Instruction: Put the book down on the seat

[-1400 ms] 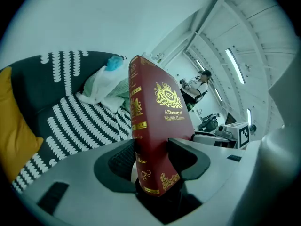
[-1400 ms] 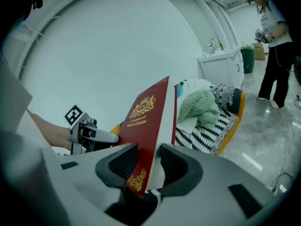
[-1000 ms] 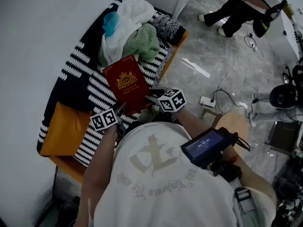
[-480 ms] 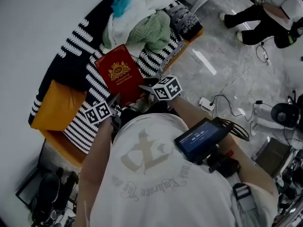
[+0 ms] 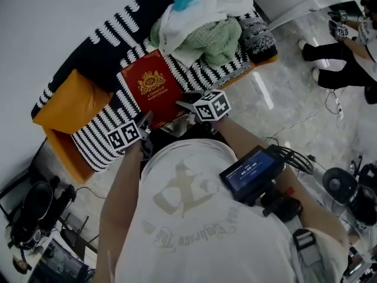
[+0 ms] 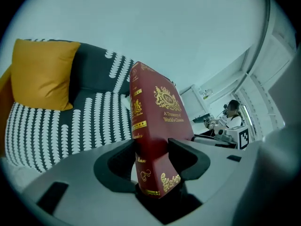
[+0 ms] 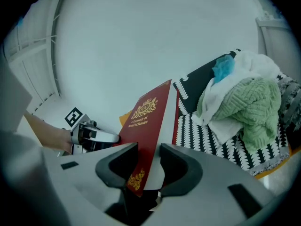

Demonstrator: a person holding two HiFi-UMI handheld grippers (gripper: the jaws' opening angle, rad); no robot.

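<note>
A dark red book (image 5: 152, 87) with gold print is held over the black-and-white striped seat (image 5: 97, 139) of a sofa. My left gripper (image 5: 145, 122) is shut on its near left corner, by the spine (image 6: 140, 126). My right gripper (image 5: 184, 107) is shut on its near right corner. In the left gripper view the book stands between the jaws of the left gripper (image 6: 153, 146), and in the right gripper view its cover (image 7: 146, 114) sits between the jaws of the right gripper (image 7: 149, 149). I cannot tell whether the book's far edge touches the seat.
An orange cushion (image 5: 62, 102) lies left of the book. A pile of white, green and blue clothes (image 5: 206, 22) lies right of it on the sofa. Cables (image 5: 306, 119) run over the marble floor. A person (image 5: 344, 46) sits at the far right.
The head view has swung, so the sofa now fills the upper middle. Both grippers keep the same hold on the book, which stays over the striped seat.
</note>
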